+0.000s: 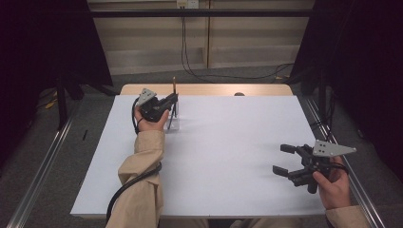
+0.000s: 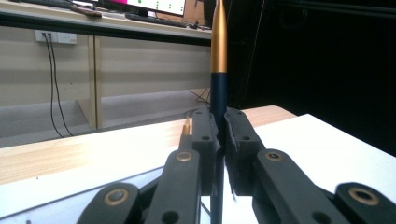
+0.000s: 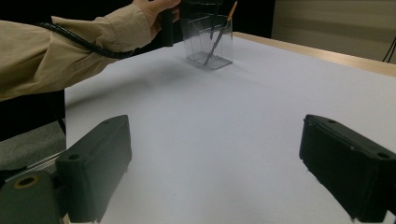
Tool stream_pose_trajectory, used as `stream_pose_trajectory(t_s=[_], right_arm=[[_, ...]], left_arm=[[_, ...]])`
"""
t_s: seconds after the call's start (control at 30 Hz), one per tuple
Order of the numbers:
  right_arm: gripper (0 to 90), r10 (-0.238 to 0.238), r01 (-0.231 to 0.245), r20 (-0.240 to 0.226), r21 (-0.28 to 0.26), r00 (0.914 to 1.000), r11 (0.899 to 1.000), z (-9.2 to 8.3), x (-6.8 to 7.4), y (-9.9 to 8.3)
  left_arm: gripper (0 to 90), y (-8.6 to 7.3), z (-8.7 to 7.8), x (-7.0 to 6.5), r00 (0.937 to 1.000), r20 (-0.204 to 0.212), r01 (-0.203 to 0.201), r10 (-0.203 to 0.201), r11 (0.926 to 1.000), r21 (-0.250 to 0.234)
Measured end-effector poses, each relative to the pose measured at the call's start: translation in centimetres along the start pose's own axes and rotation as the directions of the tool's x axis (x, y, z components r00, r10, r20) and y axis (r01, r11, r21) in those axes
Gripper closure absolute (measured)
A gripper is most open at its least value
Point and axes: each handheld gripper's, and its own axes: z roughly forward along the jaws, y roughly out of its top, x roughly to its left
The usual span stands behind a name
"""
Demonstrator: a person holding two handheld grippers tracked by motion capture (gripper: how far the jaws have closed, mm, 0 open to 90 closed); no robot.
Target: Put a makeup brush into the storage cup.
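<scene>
Left claw [image 2: 220, 135] clamped on upright pen [image 2: 218, 70], its lower end hidden, right claw [image 3: 210, 163] wide, clear holder [image 3: 208, 39] faint.

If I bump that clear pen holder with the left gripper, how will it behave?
The clear pen holder looks thin-walled and light, so it would probably slide or tip. The left gripper, shut on the pen standing in it, could lever it over.

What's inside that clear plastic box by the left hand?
A pen leans slanted inside the clear box. The left gripper pinches a second, upright pen over it. The hand hides the box's near side, and its lower end.
</scene>
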Motion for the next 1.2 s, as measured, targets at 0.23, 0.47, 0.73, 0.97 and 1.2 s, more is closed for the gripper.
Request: stream_pose_trajectory(t_s=[0.23,0.47,0.73,0.97,1.2], right_arm=[[9.1,0.0,0.0,-0.001,-0.002,1.0,1.0,0.0,0.0,0.0],[9.1,-0.004,0.004,0.0,-0.002,1.0,1.0,0.0,0.0,0.1],[9.1,-0.002,0.002,-0.003,0.0,1.0,1.0,0.1,0.1,0.1],[9.1,-0.002,0.002,-0.001,0.003,1.0,1.0,0.1,0.1,0.0],[9.1,-0.005,0.005,-0.001,0.002,1.0,1.0,0.1,0.1,0.0]], left_arm=[[83.6,-0.5,0.0,0.0,1.0,-0.001,-0.001,0.001,0.9999,0.011],[83.2,-0.9,0.0,-0.2,1.0,-0.005,0.003,-0.003,0.9998,0.019],[83.2,-1.3,-0.2,0.0,0.9999,-0.009,0.015,-0.015,0.9996,0.025],[83.2,-1.4,-0.1,-0.1,0.9999,-0.008,0.01,-0.01,0.9995,0.028],[72.3,-1.3,-0.2,-0.1,0.9997,-0.018,0.016,-0.015,0.9997,0.019]])
